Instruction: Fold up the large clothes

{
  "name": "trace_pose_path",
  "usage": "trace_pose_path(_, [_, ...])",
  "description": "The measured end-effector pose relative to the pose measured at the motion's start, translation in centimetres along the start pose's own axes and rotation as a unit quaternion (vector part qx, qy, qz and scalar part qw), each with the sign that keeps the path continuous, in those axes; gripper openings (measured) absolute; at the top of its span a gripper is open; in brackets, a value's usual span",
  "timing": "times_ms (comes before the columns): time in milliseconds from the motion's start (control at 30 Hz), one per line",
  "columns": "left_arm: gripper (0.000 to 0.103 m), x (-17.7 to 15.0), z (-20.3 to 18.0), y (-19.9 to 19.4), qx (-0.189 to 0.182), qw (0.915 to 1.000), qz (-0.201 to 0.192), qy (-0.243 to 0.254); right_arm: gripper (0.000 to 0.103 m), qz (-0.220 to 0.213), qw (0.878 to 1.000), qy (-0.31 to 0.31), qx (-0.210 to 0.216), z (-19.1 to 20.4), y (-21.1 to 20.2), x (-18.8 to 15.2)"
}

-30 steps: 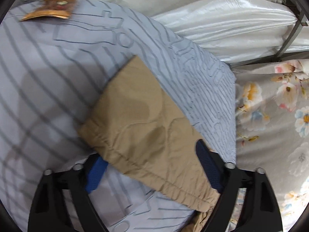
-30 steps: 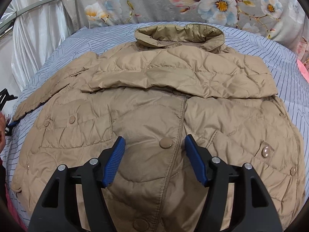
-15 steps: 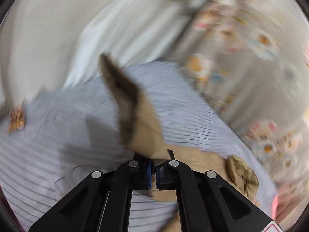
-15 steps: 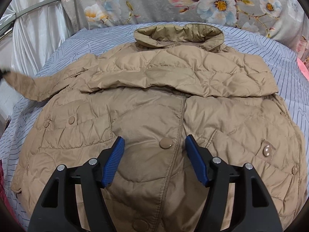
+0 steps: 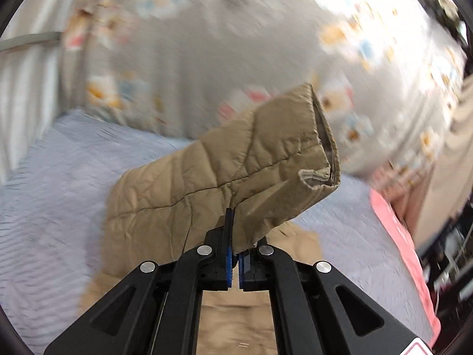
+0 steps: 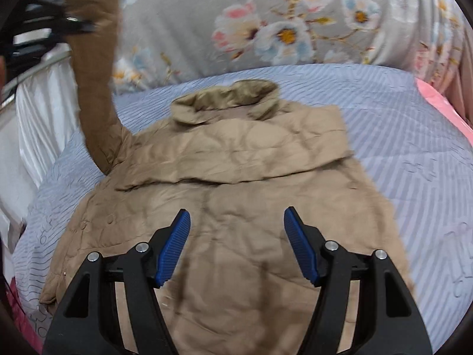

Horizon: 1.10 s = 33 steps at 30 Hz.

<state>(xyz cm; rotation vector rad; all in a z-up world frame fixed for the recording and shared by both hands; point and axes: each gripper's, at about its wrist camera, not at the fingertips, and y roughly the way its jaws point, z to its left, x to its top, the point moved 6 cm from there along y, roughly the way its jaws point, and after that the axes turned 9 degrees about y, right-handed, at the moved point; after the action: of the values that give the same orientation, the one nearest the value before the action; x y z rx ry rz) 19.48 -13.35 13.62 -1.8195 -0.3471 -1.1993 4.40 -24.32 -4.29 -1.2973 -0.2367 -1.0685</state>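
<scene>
Pale lilac-grey bedding with fine printed stripes (image 6: 399, 153) covers the bed, backed by a grey curtain printed with flowers (image 6: 295, 23) and a white satin drape (image 6: 35, 112) at the left edge. On it lies the tan quilted puffer jacket (image 6: 242, 177), front up, collar toward the curtain, its crinkled fabric spread nearly to the near edge; striped bedding lies bare on its right. The left gripper (image 5: 235, 261) is clenched on the jacket's tan quilted sleeve (image 5: 236, 162), lifted clear of the bed, cuff opening gaping toward the right. The right gripper (image 6: 236, 248) hovers over the jacket's lower front, its blue ribbed pads (image 6: 174, 245) spread wide, gripping nothing.
</scene>
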Motion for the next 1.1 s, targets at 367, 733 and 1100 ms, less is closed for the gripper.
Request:
trace_pose_path(367, [0.016, -10.6, -5.5, 14.1, -0.021, 0.9813, 0.186, -0.045, 0.064, 0.002, 0.998, 0.065, -0.027, -7.4, -1.1, 0.2])
trace_pose_path(733, [0.085, -7.7, 4.0, 6.3, -0.025, 0.9893, 0.081, -0.119, 0.077, -0.008, 0.991, 0.134, 0.023, -7.8, -0.2, 4.5])
trace_pose_path(1100, [0.084, -13.4, 20.5, 7.8, 0.056, 0.9460, 0.127, -0.293, 0.078, 0.064, 0.972, 0.220, 0.047, -7.7, 7.2, 5.6])
